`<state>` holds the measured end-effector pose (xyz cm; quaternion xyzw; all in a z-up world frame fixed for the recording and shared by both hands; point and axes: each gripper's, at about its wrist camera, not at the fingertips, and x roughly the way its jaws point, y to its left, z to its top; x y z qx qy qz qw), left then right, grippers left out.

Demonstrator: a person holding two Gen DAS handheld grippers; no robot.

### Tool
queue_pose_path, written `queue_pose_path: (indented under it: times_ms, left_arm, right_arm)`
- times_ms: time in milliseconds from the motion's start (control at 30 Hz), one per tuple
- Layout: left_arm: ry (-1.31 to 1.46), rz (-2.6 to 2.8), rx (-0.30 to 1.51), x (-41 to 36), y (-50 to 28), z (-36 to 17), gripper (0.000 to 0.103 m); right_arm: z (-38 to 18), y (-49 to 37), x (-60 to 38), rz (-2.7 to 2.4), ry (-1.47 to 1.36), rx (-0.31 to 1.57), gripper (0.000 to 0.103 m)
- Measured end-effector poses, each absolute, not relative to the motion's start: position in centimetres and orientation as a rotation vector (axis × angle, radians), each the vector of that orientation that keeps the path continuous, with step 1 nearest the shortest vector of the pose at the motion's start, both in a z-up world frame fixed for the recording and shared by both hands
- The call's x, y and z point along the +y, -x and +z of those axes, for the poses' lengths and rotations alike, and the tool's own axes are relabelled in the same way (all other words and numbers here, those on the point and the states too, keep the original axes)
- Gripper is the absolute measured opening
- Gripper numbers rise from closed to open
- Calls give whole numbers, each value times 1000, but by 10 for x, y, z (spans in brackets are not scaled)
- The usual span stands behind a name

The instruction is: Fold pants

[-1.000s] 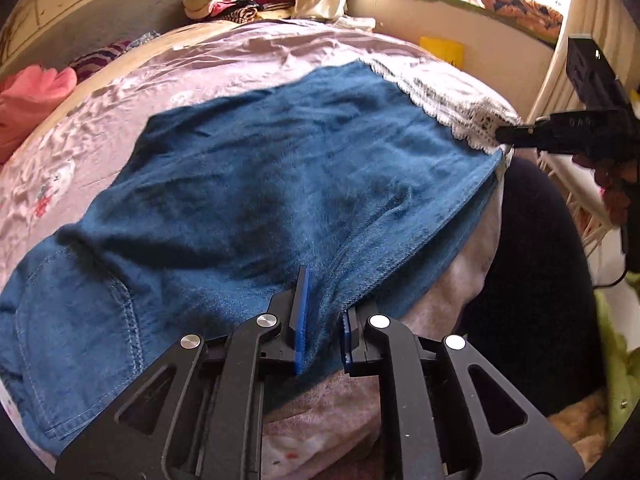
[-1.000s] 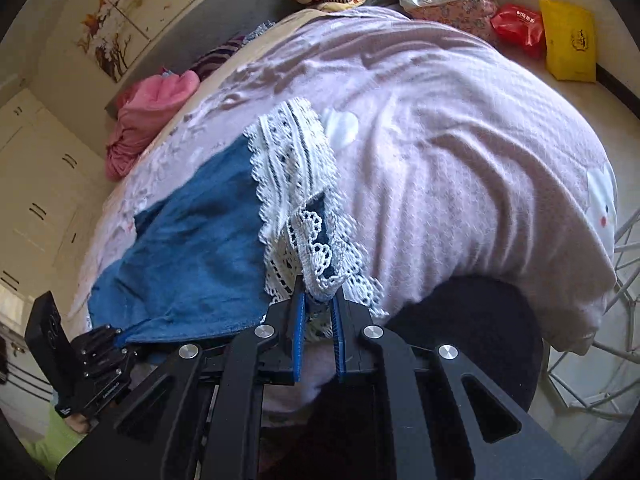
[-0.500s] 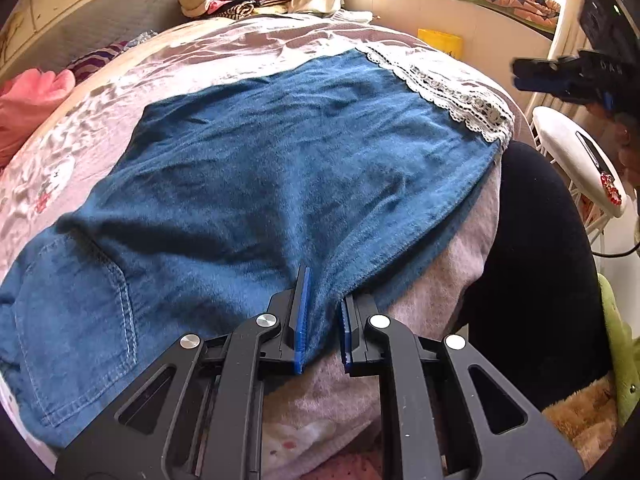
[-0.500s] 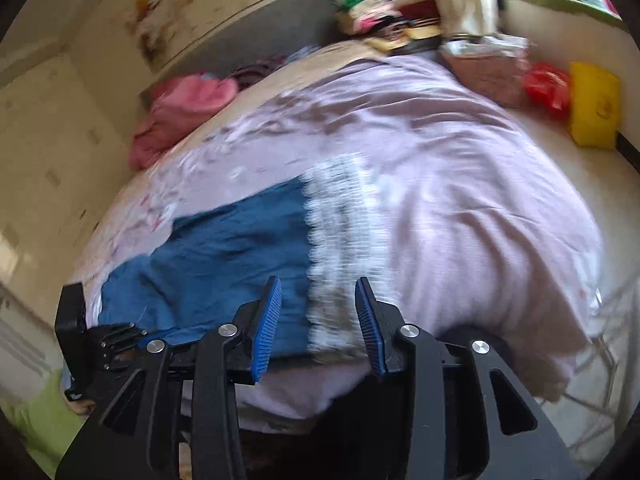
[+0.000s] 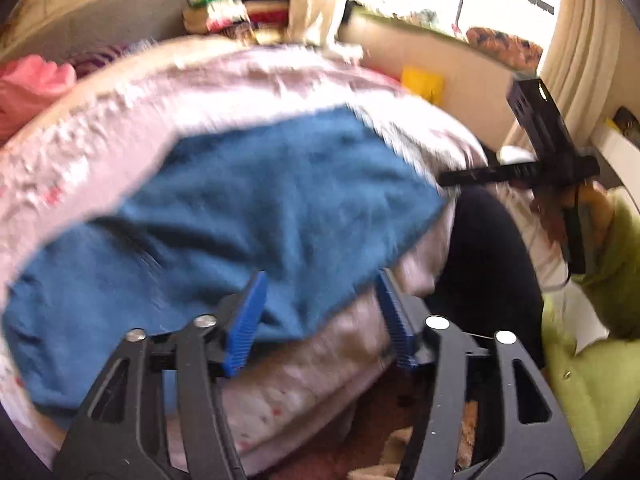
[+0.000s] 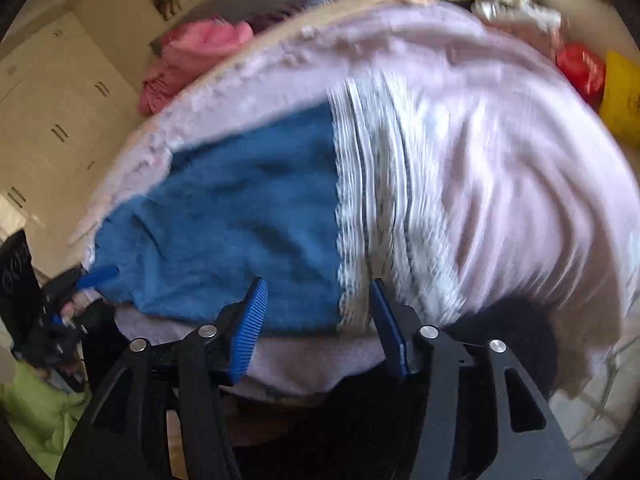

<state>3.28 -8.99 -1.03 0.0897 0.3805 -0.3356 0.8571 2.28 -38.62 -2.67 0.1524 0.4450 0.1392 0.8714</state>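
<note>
Blue denim pants with a white lace hem lie flat across a pink bed cover. My left gripper is open, its blue pads on either side of the pants' near edge, holding nothing. My right gripper is open near the bed's edge, just short of the lace hem end of the pants. The right gripper also shows in the left wrist view, and the left gripper shows in the right wrist view. Both views are motion-blurred.
Pink clothes and stacked clothes lie at the bed's far side. A yellow bag and a red bag sit to the right. A black chair back stands by the bed edge.
Both grippers opened and let go of the pants: the right released the lace hem first, then the left released the near denim edge. The pants now lie flat on the bed.
</note>
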Motion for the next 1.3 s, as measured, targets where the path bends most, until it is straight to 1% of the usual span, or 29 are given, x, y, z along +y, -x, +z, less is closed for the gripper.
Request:
queue_pose_path:
  times_ms: [67, 100, 200, 433, 533, 667, 833, 867, 900, 933, 1000, 1067, 1133, 1200, 1233, 1267, 1300]
  left_arm:
    - [-186, -672, 764, -83, -49, 7, 62]
    - [-190, -654, 756, -82, -57, 11, 63]
    - [-190, -574, 755, -82, -99, 19, 64]
    - [-112, -479, 885, -80, -190, 1, 64]
    - [-95, -475, 933, -79, -207, -13, 64]
    - [-69, -475, 986, -80, -226, -29, 64]
    - [-52, -499, 1005, -83, -234, -40, 63]
    - [-38, -510, 1011, -84, -236, -42, 60]
    - [-27, -518, 1014, -85, -237, -44, 53]
    - [-17, -528, 1018, -86, -238, -45, 51]
    - [-4, -551, 1028, -90, -238, -48, 36]
    - [1, -582, 1036, -95, -237, -49, 27]
    - [7, -594, 1041, -97, -237, -50, 26]
    - [28, -593, 1051, -98, -240, -52, 26]
    - [36, -589, 1052, -98, -240, -52, 25]
    - [46, -591, 1049, -98, -240, -51, 17]
    - [55, -594, 1045, -98, -239, -50, 8]
  right_arm:
    - [-8, -27, -394, 291, -323, 860, 59]
    - [1, -35, -401, 292, -326, 823, 61]
    - [12, -70, -415, 273, -309, 790, 62]
    - [-5, -155, -431, 316, -344, 850, 62]
    - [-16, -188, -429, 341, -307, 891, 62]
    - [-36, -212, -429, 339, -279, 949, 62]
    - [-53, -215, -431, 356, -316, 978, 63]
    - [-53, -214, -430, 362, -318, 975, 62]
    - [-55, -213, -428, 365, -319, 974, 61]
    - [-55, -211, -427, 372, -322, 974, 60]
    - [-56, -209, -423, 383, -314, 971, 58]
    - [-57, -207, -423, 400, -314, 973, 55]
    - [-59, -207, -425, 412, -324, 976, 51]
    - [-60, -208, -426, 428, -345, 975, 44]
    - [-60, -207, -426, 443, -356, 973, 36]
    - [-59, -206, -425, 455, -361, 970, 30]
    - [-58, -203, -423, 471, -364, 960, 29]
